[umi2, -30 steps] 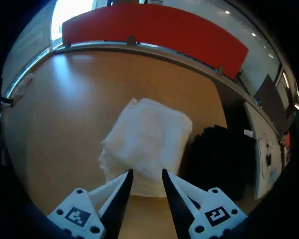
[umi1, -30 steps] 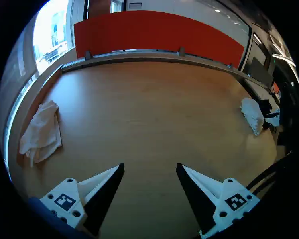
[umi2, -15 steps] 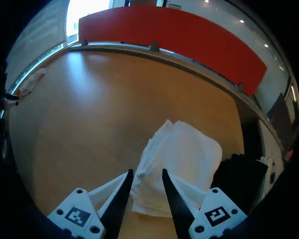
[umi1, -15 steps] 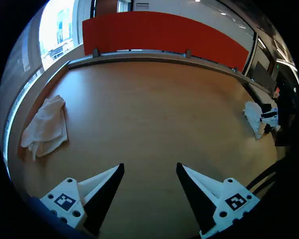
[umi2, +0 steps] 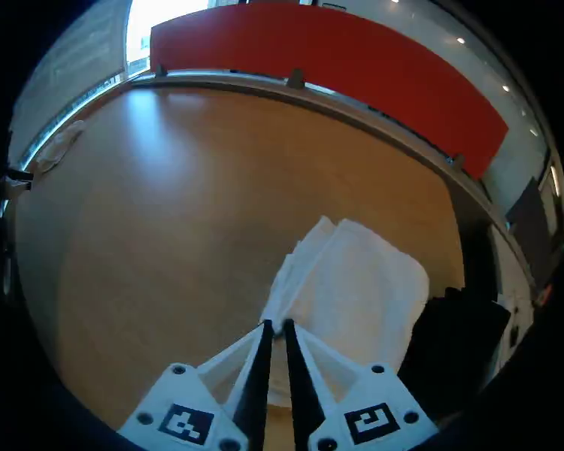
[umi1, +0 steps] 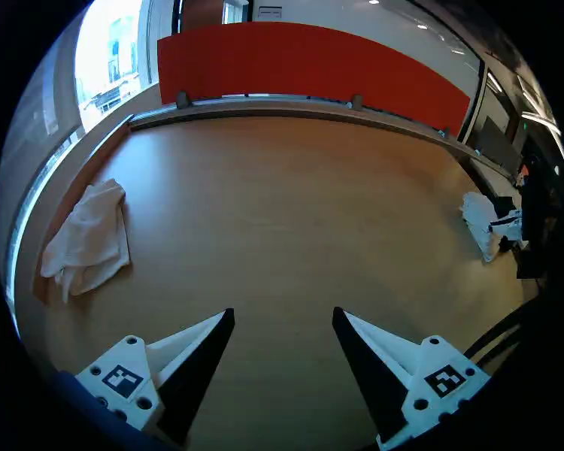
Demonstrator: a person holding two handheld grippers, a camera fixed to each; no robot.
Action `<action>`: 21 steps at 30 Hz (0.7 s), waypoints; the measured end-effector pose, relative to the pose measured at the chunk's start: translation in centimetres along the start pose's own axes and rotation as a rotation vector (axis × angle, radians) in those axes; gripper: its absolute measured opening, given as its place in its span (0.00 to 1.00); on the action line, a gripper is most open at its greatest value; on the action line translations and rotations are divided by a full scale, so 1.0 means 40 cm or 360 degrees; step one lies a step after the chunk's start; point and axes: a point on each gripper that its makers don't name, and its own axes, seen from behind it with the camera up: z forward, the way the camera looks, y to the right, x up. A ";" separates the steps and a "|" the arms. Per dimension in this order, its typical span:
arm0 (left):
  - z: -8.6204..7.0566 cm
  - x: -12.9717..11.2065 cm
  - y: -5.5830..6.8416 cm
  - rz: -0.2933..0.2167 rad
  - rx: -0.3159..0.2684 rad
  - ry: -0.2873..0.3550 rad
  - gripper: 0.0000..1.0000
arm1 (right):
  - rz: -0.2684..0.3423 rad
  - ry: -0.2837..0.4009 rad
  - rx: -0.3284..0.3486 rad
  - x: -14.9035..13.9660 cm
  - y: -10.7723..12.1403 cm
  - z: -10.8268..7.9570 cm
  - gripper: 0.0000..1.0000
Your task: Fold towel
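Your right gripper [umi2: 276, 325] pinches narrow on the folded towel [umi2: 357, 293] at its layered edge by the fingertips, probably to square it; your left gripper [umi1: 282, 311] hangs wide, crumpled towel [umi1: 86, 240] well beyond its left finger.

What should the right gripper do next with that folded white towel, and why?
Probably lift slightly: the right gripper looks pinched on the near edge of the folded towel, while the left gripper hangs open over the table.

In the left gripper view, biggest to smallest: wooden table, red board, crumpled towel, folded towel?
1. light brown wooden table
2. long red board
3. crumpled white towel, left
4. folded white towel, far right; farther away, so unsure
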 end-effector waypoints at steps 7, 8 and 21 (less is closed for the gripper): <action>0.003 0.002 0.006 0.0003 -0.0009 0.0000 0.97 | 0.0003 0.0010 0.0027 -0.001 -0.007 -0.007 0.05; 0.004 0.002 0.007 0.0005 -0.0009 0.0000 0.97 | 0.0001 0.0009 0.0033 -0.003 -0.009 -0.008 0.05; 0.013 0.002 0.012 0.0015 -0.0006 -0.0001 0.97 | -0.0014 -0.0019 0.0069 -0.025 -0.020 -0.012 0.08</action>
